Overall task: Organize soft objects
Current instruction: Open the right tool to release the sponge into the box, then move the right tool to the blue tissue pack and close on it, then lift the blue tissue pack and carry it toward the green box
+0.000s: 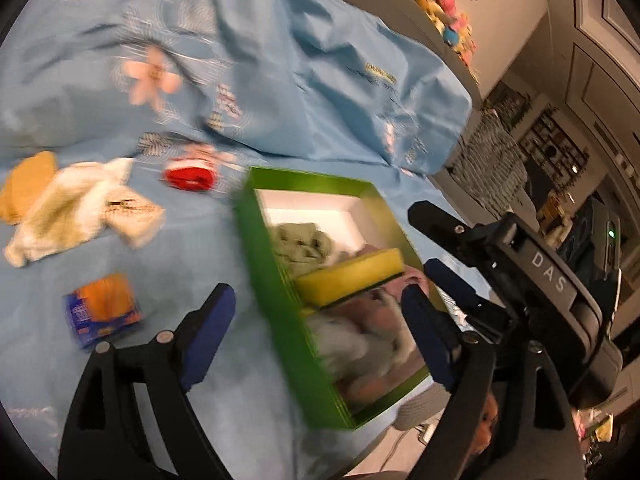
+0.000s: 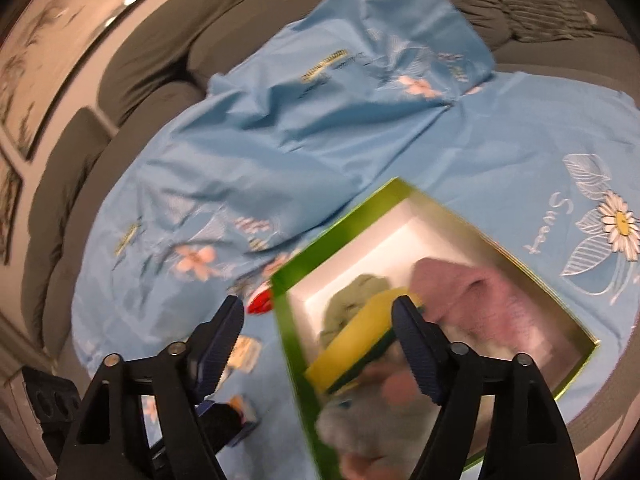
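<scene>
Left gripper (image 1: 316, 312): I hold it spread, pinching nothing.
Right gripper (image 2: 318, 322): spread, empty too.
Box (image 1: 260, 240): green, holding the yellow sponge (image 1: 352, 280) atop cloths.
Bedsheet (image 1: 240, 60): blue, under the box.

My left claw (image 1: 316, 316) wears blue pads on black arms. Beneath lies a light blue sheet (image 1: 280, 80) printed with pink flowers. The box (image 1: 276, 280) is bright green outside, white inside, holding a yellow sponge (image 1: 352, 280) backed in dark green, a pink cloth (image 2: 480, 300) and a sage one (image 1: 300, 244).
</scene>
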{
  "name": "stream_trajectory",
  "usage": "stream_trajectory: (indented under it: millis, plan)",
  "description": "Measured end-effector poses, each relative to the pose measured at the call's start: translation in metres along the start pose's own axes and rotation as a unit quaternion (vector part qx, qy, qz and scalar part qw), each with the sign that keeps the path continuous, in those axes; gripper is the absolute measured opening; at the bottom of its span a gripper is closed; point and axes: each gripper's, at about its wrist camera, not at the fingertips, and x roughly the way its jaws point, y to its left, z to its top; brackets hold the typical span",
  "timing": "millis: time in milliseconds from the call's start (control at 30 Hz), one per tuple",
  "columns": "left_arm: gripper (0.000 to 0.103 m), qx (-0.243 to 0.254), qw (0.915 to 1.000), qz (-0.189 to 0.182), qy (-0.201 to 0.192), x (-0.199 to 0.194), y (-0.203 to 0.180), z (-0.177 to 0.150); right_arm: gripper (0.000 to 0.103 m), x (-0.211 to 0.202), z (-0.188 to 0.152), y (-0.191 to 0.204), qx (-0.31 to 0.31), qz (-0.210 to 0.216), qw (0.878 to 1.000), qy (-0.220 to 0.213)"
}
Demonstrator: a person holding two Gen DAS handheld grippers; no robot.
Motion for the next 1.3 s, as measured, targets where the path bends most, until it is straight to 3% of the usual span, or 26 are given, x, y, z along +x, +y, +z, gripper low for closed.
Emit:
stream_trajectory:
  millis: [200,367,633,800,1100,1200,1300]
  plan:
    - [0.088,-0.047,0.9966,0.064,-0.020,-0.048,0.068,-0.022,0.087,0.013,-0.030,0.052,-0.087,0.026,0.995,0.052]
    - [0.088,-0.091,0.9859,0.139,-0.016,-0.074,0.134,-0.046,0.089,0.044,-0.072,0.097,-0.156,0.038,0.980,0.116]
    - [0.088,-0.176,0.9674,0.180,-0.023,-0.096,0.198,-0.073,0.089,0.118,-0.143,0.144,-0.257,-0.014,0.941,0.218]
    - [0.088,-0.180,0.9642,0.193,-0.021,-0.105,0.211,-0.080,0.089,0.147,-0.173,0.151,-0.312,-0.073,0.918,0.235]
    - [0.088,-0.191,0.9605,0.201,-0.022,-0.119,0.230,-0.090,0.089,0.164,-0.187,0.155,-0.280,-0.074,0.925,0.246]
    - [0.088,-0.199,0.9583,0.204,-0.025,-0.126,0.237,-0.092,0.078,0.160,-0.199,0.167,-0.300,-0.062,0.919,0.248]
    - [0.088,-0.206,0.9554,0.210,-0.031,-0.134,0.244,-0.093,0.078,0.156,-0.211,0.178,-0.304,-0.043,0.914,0.265]
